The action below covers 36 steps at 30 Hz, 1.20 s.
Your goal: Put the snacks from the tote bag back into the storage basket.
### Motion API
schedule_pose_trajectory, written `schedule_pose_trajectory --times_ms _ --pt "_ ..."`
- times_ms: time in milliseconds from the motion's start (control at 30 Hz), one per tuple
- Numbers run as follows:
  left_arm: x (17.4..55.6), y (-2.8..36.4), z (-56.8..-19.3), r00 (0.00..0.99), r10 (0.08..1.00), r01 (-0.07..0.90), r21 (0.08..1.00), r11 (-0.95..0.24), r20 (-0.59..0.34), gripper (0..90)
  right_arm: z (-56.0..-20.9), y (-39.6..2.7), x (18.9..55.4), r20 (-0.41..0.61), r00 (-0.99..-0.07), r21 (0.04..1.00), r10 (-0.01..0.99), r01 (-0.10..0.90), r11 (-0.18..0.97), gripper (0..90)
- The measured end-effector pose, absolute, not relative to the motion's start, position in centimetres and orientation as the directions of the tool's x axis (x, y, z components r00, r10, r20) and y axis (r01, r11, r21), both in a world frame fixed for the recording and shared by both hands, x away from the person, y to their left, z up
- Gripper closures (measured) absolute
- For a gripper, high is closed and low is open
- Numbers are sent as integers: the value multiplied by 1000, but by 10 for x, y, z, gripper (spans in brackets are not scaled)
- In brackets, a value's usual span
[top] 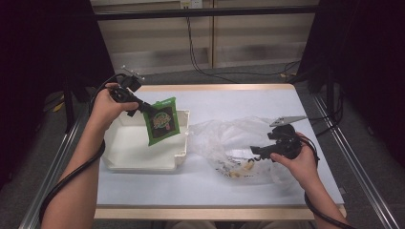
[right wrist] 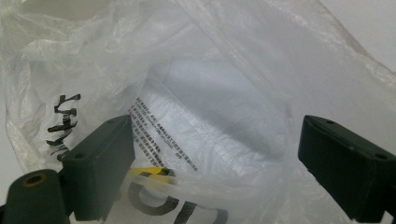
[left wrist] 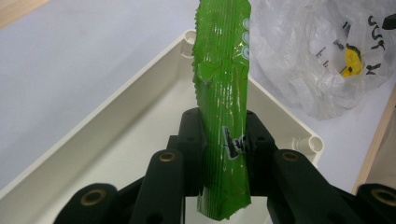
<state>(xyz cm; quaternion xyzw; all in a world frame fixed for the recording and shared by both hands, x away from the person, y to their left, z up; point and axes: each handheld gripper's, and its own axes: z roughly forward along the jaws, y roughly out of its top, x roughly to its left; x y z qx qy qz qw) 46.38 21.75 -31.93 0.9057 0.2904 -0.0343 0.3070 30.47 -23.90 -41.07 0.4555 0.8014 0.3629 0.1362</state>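
A green snack packet (top: 162,120) hangs tilted over the white tray (top: 138,165) at the table's left. My left gripper (top: 148,109) is shut on the packet's upper left corner. In the left gripper view the packet (left wrist: 223,88) stands upright, pinched between the two black jaws of the left gripper (left wrist: 223,140), with the tray's rim (left wrist: 140,79) below. A crumpled clear plastic bag (top: 224,138) lies right of the tray. My right gripper (top: 255,151) rests at the bag's right side. In the right gripper view its jaws (right wrist: 215,140) stand wide open around the bag (right wrist: 210,93).
The bag (left wrist: 322,60) holds a white printed pack and something yellow (left wrist: 352,63). The pale tabletop (top: 239,100) has a wooden front edge (top: 200,213). Metal rails run along both sides, and cables trail from each gripper.
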Motion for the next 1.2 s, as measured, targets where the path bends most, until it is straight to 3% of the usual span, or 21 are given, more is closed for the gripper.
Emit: schedule_pose_trajectory --times_ms 567,667,833,867,1067,1200 --pt "488 202 -342 855 468 511 514 -689 -222 721 -414 -239 307 116 -550 699 827 637 325 109" --pt "490 195 -347 835 494 542 514 -665 -241 718 -414 -239 307 111 -543 697 832 640 325 109" --pt "500 193 -350 870 448 488 496 -718 -207 707 -414 -240 307 108 -543 696 833 640 327 109" --pt "499 190 -351 852 473 518 502 -693 -226 700 -414 -240 307 113 -545 696 831 640 325 108" --pt "503 188 -354 865 463 492 512 -704 -195 635 -410 -243 305 107 -540 696 835 640 325 108" --pt "503 192 -352 849 501 503 548 -668 -168 429 -408 -244 303 104 -541 697 835 638 326 109"
